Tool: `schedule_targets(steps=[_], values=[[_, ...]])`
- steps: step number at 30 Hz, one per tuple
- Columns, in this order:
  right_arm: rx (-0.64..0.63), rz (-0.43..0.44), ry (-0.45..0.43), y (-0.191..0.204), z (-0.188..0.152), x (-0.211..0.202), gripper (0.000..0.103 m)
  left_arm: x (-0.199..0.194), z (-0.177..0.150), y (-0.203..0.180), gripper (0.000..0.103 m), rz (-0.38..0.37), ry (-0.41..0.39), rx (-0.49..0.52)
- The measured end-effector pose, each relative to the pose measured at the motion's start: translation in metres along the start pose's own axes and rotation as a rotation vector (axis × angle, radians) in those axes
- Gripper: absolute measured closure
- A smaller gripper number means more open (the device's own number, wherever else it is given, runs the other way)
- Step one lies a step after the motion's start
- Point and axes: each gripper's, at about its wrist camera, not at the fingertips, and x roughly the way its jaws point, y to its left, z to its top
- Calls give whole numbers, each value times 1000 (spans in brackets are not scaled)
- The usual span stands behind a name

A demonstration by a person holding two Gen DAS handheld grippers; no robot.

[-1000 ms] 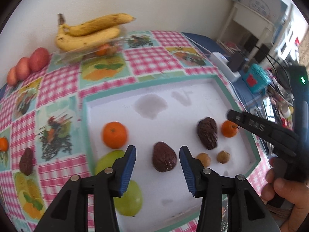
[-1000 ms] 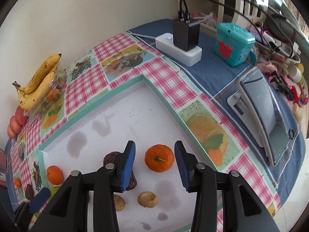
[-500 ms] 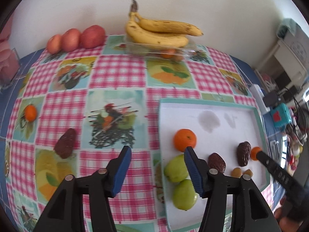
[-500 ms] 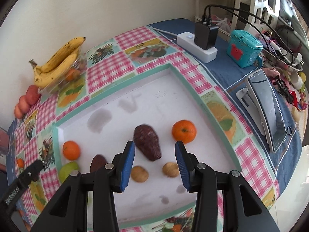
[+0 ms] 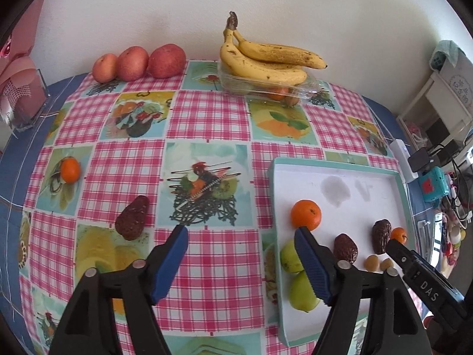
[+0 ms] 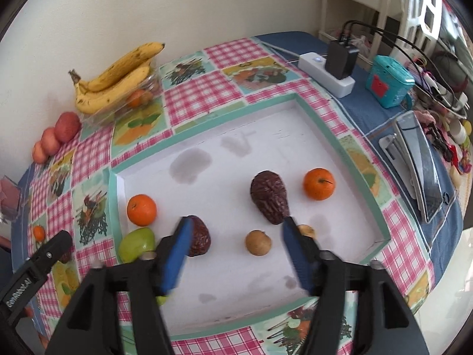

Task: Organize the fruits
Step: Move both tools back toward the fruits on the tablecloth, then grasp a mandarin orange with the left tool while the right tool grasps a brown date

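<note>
While hovering wide open and empty over the tablecloth (image 5: 207, 118), left gripper (image 5: 241, 238) pointing beside the tray (image 5: 340, 168); right gripper (image 6: 235, 226) hanging likewise above a longan (image 6: 258, 242).

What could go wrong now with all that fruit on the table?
1. The oranges in the white tray are round and sit loose, so a bump from the open right gripper might set them rolling.
2. The bananas rest on top of a clear plastic box; a nudge could tip them off.
3. The dark avocado lies outside the tray, near the open left gripper, and could get knocked.
</note>
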Motion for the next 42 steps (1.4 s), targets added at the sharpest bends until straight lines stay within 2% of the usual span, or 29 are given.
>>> schedule_targets(steps=[1,3,5,13,19,25,36,42], values=[[-5,-9,-2,2,0,1,17,0,0,2,19,6,-1,-6],[-15,-24,-6,3,0,2,17,3,0,7,7,26,-1,-18],[-17,-32,-8,3,1,4,17,5,0,11,0,60,-1,-28],[-5,-21,-30,6,6,1,17,6,2,29,0,154,-20,-54],[-37,-26,-22,21,6,5,17,2,5,42,0,166,-28,-77],[-96,4,5,52,-2,11,17,-8,10,68,0,202,-67,-116],[-175,71,39,113,-17,17,17,-32,11,138,0,289,-111,-229],[-191,132,1,141,-23,11,17,-47,10,171,0,259,-147,-303]])
